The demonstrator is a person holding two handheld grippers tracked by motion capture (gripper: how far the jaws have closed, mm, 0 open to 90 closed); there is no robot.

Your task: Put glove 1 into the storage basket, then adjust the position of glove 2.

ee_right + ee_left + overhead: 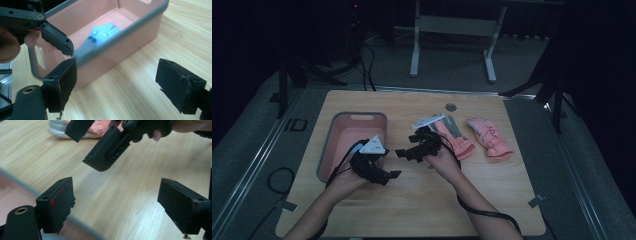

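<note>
One marking can be read: the letters "ID" (295,124), dark on the grey floor strip just off the worktop (422,200), at about nine o'clock from the pink bin (357,117) in the high view. The bin, the pink gloves (489,137) and the worktop carry no lettering that can be made out. The two gripper views show no print, brand or number on the wood, the bin wall or the black pads.
</note>
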